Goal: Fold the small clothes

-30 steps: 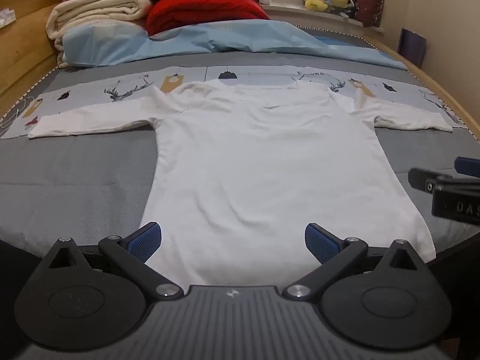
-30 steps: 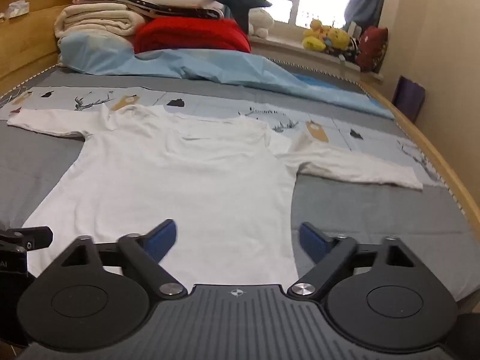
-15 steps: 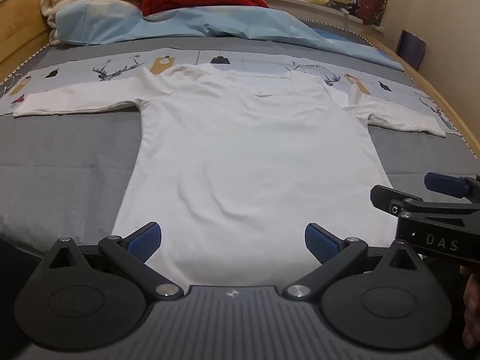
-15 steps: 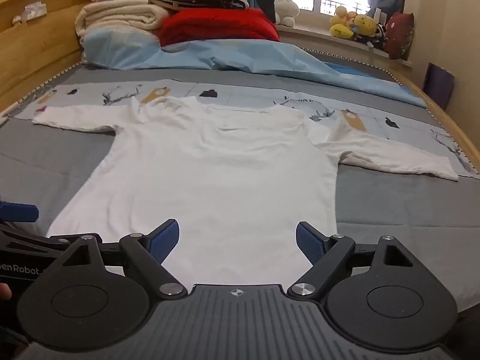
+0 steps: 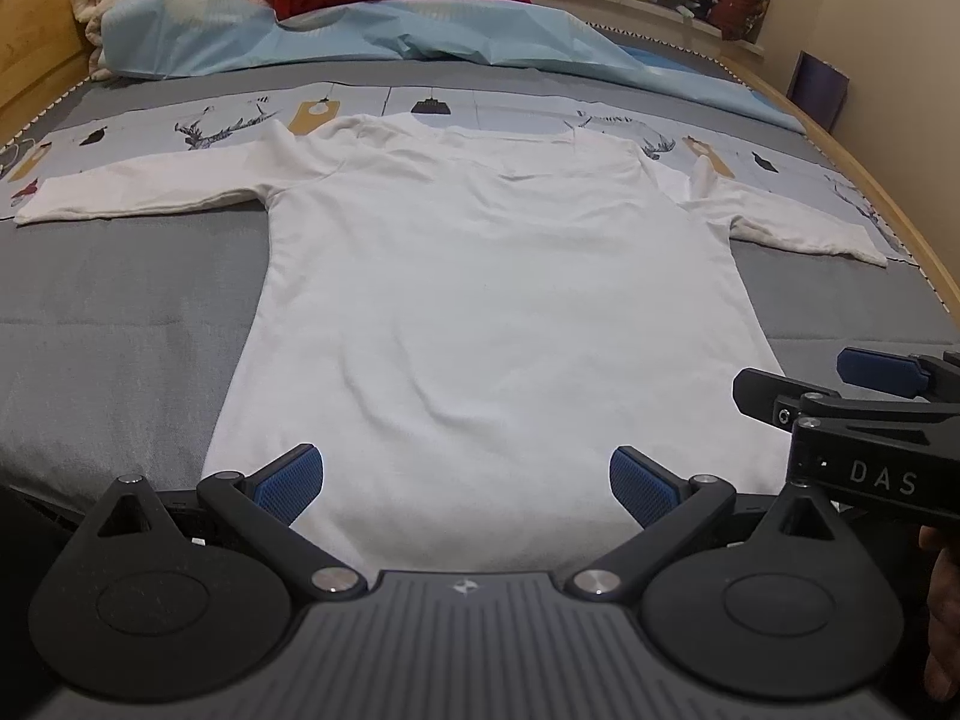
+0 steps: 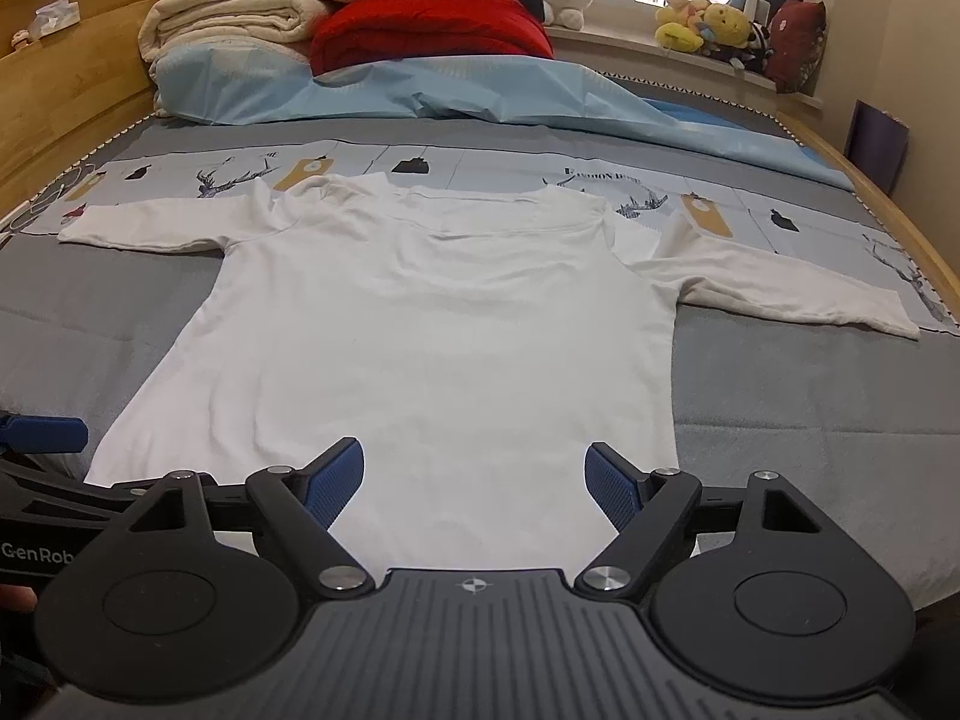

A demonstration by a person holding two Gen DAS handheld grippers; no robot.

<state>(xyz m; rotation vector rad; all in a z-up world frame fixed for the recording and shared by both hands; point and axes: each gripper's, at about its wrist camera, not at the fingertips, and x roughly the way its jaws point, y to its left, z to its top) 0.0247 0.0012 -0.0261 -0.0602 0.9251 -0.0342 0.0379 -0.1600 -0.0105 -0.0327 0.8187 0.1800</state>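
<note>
A white long-sleeved shirt (image 5: pixel 492 300) lies flat on the grey bed (image 5: pixel 120 300), both sleeves spread sideways, collar toward the folded blankets (image 6: pixel 240 18). The left claw (image 5: pixel 467 483) and the right claw (image 6: pixel 475 483) hover side by side at the hem, each with its blue pads spread wide and pinching nothing.

Folded cream blankets (image 6: pixel 234 24) at 11 o'clock; red quilt (image 6: pixel 429 27) beside them; plush toys (image 6: pixel 705 24) at 1 o'clock.
</note>
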